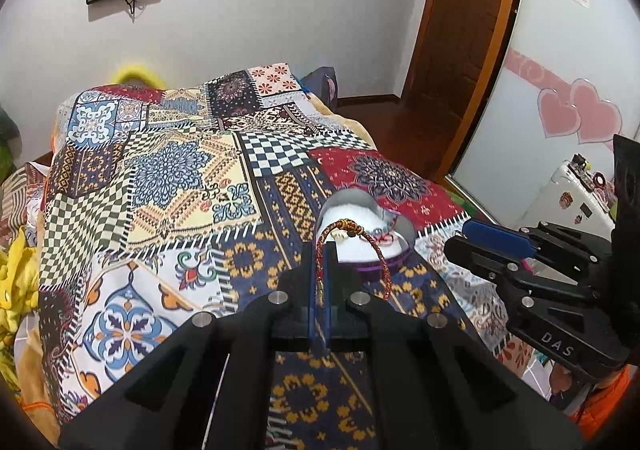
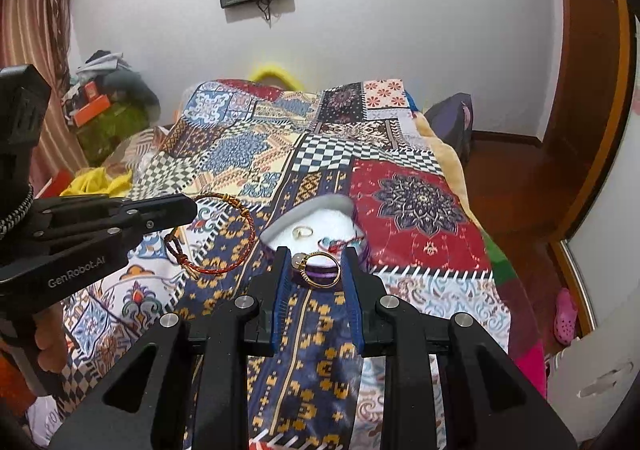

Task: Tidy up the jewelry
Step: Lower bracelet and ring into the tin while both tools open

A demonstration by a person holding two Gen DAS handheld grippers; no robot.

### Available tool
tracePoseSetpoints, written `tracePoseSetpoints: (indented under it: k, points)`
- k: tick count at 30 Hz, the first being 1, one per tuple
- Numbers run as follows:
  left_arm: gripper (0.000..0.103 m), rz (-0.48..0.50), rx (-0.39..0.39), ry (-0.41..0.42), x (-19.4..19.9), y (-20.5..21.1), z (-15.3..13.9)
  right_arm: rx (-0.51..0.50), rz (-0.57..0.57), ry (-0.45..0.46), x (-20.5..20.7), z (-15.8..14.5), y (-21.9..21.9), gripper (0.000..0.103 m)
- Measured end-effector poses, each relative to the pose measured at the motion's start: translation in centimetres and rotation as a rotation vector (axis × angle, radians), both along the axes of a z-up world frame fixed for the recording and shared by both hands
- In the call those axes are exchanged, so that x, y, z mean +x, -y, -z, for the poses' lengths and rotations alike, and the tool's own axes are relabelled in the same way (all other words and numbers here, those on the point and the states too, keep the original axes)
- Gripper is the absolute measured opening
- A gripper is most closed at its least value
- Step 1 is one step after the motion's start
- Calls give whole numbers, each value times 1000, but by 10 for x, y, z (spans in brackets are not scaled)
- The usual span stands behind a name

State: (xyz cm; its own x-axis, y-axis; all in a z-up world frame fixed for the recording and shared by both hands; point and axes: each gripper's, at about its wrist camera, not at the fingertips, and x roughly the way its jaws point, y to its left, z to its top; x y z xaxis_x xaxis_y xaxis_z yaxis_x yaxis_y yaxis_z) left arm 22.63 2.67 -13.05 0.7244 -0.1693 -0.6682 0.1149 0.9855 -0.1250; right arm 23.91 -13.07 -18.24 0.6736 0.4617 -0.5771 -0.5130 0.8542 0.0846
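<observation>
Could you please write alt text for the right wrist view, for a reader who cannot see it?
The right gripper holds a gold bangle between its blue jaws, above a heart-shaped jewelry box on a patchwork bedspread. To its left, the left gripper pinches a red braided bracelet. A ring lies in the white-lined box.

Braided cord bracelet (image 1: pixel 352 246), glossy gold ring (image 2: pixel 322 270)

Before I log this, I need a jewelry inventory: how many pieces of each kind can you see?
Cord bracelets: 2, a red one in the left gripper, another in the box.
Gold bangles: 1, in the right gripper.
Rings: 1, in the box.
Total: 4.
</observation>
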Motion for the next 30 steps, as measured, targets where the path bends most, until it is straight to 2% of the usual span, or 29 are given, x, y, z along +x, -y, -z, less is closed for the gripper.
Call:
tracePoseSetpoints:
  k: [10,21,30]
  points:
    - [1,5,3,-8,33,2,8,40,8,-31,34,2,-6,23]
    - [1,29,3,-64,71,8,29,43,2,-78,64,12,-8,23]
    - [1,48,22,-92,86,14,45,13,-26,-121,77,23,-15,23]
